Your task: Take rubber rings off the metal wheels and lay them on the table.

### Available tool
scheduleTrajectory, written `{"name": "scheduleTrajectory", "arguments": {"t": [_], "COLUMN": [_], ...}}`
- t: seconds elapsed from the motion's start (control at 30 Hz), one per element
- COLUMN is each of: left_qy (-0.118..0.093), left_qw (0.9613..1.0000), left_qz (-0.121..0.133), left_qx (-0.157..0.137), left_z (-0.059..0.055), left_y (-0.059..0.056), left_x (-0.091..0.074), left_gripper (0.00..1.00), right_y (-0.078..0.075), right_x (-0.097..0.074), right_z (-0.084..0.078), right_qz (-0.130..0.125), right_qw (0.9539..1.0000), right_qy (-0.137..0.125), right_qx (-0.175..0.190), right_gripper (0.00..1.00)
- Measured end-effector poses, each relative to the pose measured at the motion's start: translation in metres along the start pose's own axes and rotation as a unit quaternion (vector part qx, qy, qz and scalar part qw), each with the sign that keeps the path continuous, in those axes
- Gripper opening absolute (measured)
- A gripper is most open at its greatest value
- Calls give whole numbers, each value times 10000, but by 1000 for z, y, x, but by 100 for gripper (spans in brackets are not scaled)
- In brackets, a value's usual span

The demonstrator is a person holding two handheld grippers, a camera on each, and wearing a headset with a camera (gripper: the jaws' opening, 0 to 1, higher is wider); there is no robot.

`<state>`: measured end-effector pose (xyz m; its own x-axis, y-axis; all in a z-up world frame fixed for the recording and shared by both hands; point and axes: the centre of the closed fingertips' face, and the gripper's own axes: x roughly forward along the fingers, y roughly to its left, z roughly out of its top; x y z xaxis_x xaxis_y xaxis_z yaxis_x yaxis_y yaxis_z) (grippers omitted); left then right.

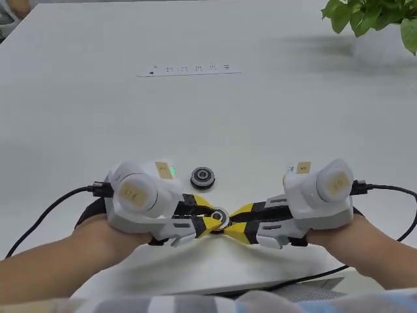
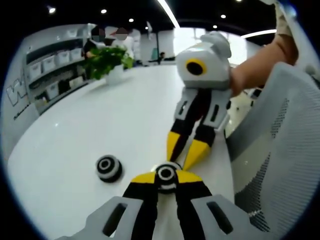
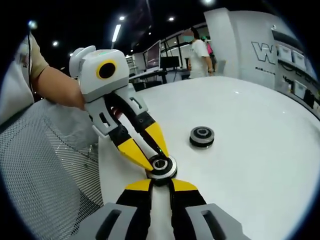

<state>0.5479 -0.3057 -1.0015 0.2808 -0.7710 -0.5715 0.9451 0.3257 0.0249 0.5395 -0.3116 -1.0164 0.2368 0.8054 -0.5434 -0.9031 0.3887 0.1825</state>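
Rubber ring (image 3: 172, 165), black, probably stretchy, hugs the small silver metal wheel (image 1: 218, 218) (likely light, stiff, slippery). The left gripper (image 1: 210, 222) and right gripper (image 1: 228, 226) jaws both pinch that wheel; peel at the rim.

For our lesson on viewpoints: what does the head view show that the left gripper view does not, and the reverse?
Head view adds a printed strip far up the table and a black cable. Left gripper view adds shelves, ceiling lights and a mesh chair back. Shared: the plant, a loose wheel, and the held wheel gripped by left tool and right tool.
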Motion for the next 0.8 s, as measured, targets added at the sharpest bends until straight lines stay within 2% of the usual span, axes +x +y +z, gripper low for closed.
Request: {"name": "scheduleTrajectory", "arguments": {"t": [0.13, 0.17, 0.47, 0.6, 0.7, 0.8], "left_qy": [-5, -5, 2, 11, 16, 17], "left_qw": [10000, 10000, 10000, 10000, 10000, 10000], "left_qz": [2, 3, 29, 41, 44, 49], "left_qx": [-6, -10, 2, -1, 11, 19], "left_z": [0, 0, 0, 0, 0, 0], "left_y": [0, 0, 0, 0, 0, 0], "left_x": [0, 0, 0, 0, 0, 0], "left_gripper": [13, 13, 13, 13, 13, 13], "right_y": [1, 0, -2, -3, -4, -4], "right_x": [-1, -2, -4, -6, -8, -10], "right_z": [-1, -2, -2, -1, -2, 0], "right_qz": [50, 13, 0, -51, -80, -91], "right_qw": [9999, 9999, 9987, 9935, 9901, 9845], "right_qy": [7, 25, -99, -314, -416, -541], "right_qx": [105, 100, 509, 1096, 1339, 1667], "right_gripper": [7, 2, 0, 0, 0, 0]}}
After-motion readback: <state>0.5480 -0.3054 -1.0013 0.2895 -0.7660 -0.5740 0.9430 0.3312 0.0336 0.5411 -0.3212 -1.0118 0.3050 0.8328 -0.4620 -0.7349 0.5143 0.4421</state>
